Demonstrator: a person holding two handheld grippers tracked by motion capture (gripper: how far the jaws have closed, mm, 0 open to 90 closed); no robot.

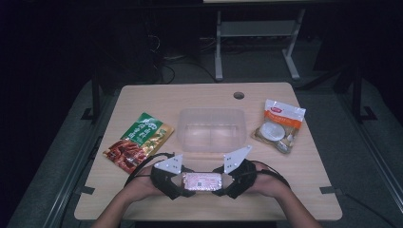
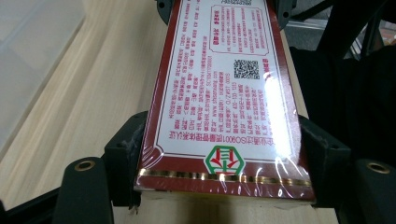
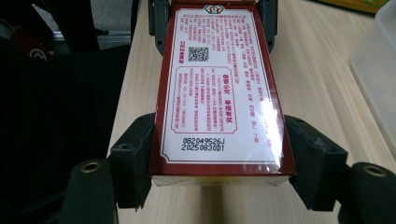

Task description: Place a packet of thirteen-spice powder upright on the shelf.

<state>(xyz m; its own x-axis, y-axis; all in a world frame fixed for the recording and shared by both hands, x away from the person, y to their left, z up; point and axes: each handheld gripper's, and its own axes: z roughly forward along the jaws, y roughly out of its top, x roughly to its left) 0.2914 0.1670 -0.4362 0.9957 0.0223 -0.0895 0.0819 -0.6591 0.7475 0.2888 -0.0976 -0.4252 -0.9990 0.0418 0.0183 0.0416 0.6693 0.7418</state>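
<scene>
At the desk's (image 1: 304, 190) near edge, the left tongs (image 1: 178, 183) and right tongs (image 1: 227, 183) pinch opposite ends of a shrink-wrapped red-and-white printed box (image 1: 203, 182), held level between them just above the wood. A clear plastic tub (image 1: 211, 129) sits mid-desk beyond it, a green-and-red snack pouch (image 1: 139, 141) toward the left edge, an orange-and-white food pouch (image 1: 279, 125) toward the right edge.
</scene>
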